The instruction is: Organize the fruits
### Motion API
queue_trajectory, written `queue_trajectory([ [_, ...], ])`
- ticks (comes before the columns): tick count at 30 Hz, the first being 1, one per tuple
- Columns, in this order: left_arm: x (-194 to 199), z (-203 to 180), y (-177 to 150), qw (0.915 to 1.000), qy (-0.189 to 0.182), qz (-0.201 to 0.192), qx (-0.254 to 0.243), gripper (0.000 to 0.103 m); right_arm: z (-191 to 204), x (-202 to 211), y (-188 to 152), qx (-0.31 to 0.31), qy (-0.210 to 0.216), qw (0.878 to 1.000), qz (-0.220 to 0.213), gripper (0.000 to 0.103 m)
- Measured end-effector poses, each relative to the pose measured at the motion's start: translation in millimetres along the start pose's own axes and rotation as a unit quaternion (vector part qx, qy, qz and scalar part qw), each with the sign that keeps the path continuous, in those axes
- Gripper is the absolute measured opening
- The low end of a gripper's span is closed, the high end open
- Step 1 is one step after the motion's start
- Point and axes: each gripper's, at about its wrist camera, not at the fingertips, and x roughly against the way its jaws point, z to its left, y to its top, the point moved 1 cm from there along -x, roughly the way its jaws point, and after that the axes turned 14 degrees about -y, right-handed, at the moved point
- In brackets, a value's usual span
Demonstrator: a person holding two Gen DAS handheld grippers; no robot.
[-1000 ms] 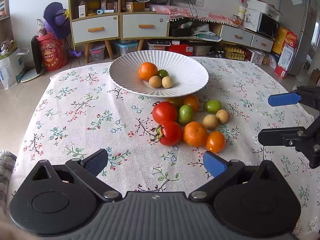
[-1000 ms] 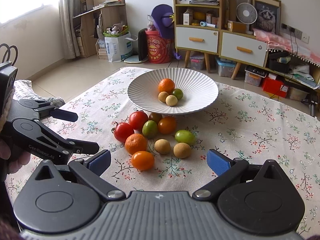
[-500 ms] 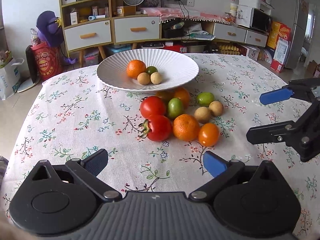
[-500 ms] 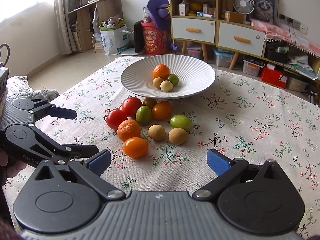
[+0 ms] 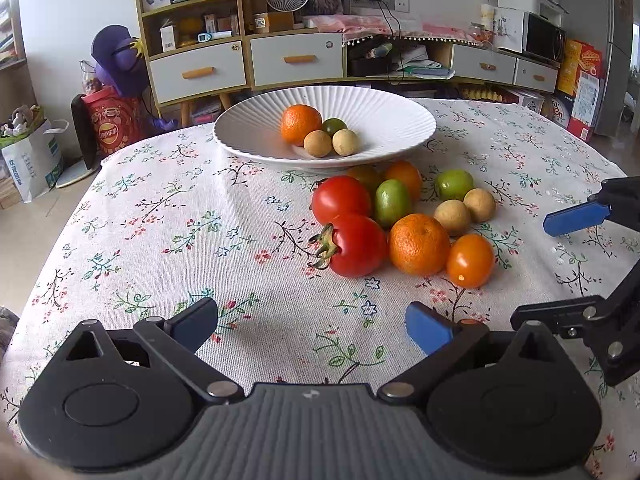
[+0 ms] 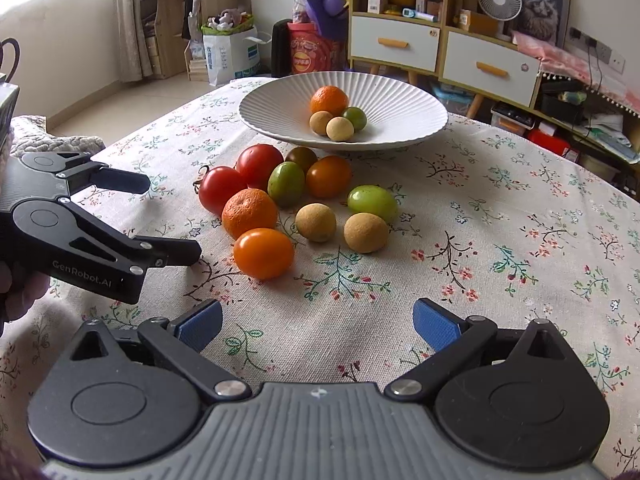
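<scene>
Both grippers have drawn closer to the fruit pile (image 5: 400, 220) near the worktop's middle, before the plate (image 5: 248, 120). The left gripper (image 5: 312, 322) and right gripper (image 6: 316, 322) gape wide, empty. The tomatoes (image 5: 356, 244) look soft and smooth, so a light grip across the middle seems best.

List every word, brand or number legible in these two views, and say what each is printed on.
"GenRobot.AI": white lettering on the black body of the left gripper, seen from the right wrist view.
Red round bucket on the floor: yellow logo, characters too blurred to read.
White paper bag by the wall: blue print, too small to read.
Small box on the wooden shelf: digits, not legible.
</scene>
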Motion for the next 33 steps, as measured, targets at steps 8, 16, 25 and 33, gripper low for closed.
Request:
queue_trajectory([
  [8, -9, -3, 7, 0.9998, 0.006, -0.016, 0.006, 0.093, 13, -4, 3, 0.018, 0.004, 1.0, -0.008, 0.095],
  [16, -15, -8, 15, 0.9997, -0.005, -0.022, 0.003, 0.078, 18, -4, 6, 0.024, 0.005, 0.999, -0.021, 0.087],
  [25, -18, -10, 23, 0.9996, -0.017, -0.019, 0.015, 0.061, 21, -4, 11, 0.022, 0.001, 0.999, -0.026, 0.073],
  [33, -21, -12, 28, 0.9995, -0.021, -0.015, 0.02, 0.044, 24, -4, 16, 0.025, 0.004, 0.999, -0.025, 0.055],
])
